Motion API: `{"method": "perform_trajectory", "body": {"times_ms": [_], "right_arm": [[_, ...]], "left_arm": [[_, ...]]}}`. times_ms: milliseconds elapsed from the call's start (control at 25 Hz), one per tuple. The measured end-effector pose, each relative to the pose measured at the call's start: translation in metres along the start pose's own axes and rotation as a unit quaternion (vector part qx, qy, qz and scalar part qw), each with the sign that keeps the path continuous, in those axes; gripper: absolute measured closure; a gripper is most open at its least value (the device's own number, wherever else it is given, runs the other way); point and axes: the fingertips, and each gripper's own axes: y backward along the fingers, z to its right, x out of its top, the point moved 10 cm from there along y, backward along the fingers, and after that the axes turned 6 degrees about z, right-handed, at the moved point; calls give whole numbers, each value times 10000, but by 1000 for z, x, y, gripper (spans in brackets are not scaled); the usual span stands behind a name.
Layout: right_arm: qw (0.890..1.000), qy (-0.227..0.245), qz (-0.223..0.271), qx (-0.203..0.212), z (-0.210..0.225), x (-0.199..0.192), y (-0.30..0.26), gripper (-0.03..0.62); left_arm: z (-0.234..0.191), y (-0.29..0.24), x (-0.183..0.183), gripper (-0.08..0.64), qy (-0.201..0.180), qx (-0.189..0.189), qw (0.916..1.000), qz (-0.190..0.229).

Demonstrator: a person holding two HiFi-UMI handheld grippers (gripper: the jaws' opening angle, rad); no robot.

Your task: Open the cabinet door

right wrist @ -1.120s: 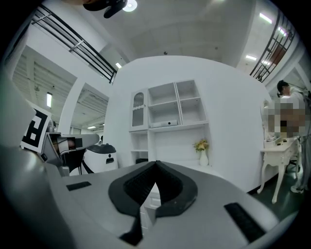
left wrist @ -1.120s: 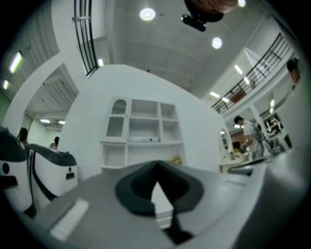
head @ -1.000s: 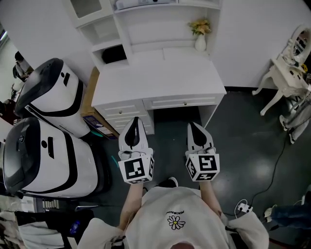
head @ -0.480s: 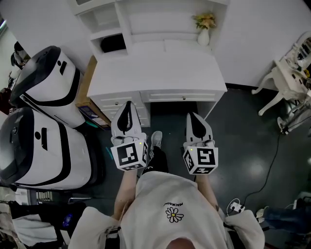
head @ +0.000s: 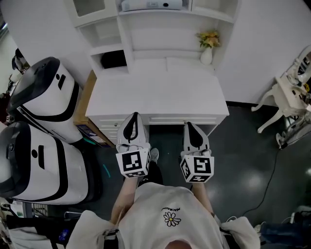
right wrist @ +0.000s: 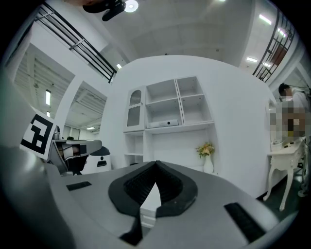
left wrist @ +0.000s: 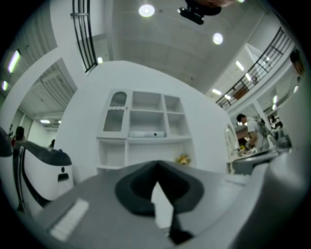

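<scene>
Cabinet door (right wrist: 135, 109) — a white-framed glass panel with an arched top, at the upper left of the shelving above the white desk (head: 160, 92) — looks shut and untouched, so the whole opening is left to do. The grey left gripper (head: 134, 116) and right gripper (head: 189, 125) hover at the desk's front edge, far below the door — jaws pressed together, holding nothing.

Bright ceiling lights (left wrist: 146, 10) overhead, fisheye-warped edges, blurred foreground.

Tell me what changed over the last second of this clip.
The person stepped toward the white desk, carrying the left gripper and right gripper forward; in the head view their tips now reach its front edge. Nothing grasped. Unchanged: both jaws shut and empty, glass cabinet door closed, vase in place.
</scene>
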Motion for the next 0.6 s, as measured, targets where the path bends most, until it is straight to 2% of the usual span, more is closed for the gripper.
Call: {"method": "perform_trajectory", "body": {"times_ms": [320, 480, 600], "right_arm": [[9999, 2, -139, 53, 0, -12, -96, 594], [9995, -12, -257, 173, -1, -17, -151, 594], [9990, 54, -347, 263, -2, -20, -196, 594]], "left_arm": [[-30, -91, -26, 554, 96, -227, 9997, -16], [-57, -139, -39, 554, 149, -174, 9997, -64], [-77, -175, -48, 554, 52, -151, 9998, -72]]}}
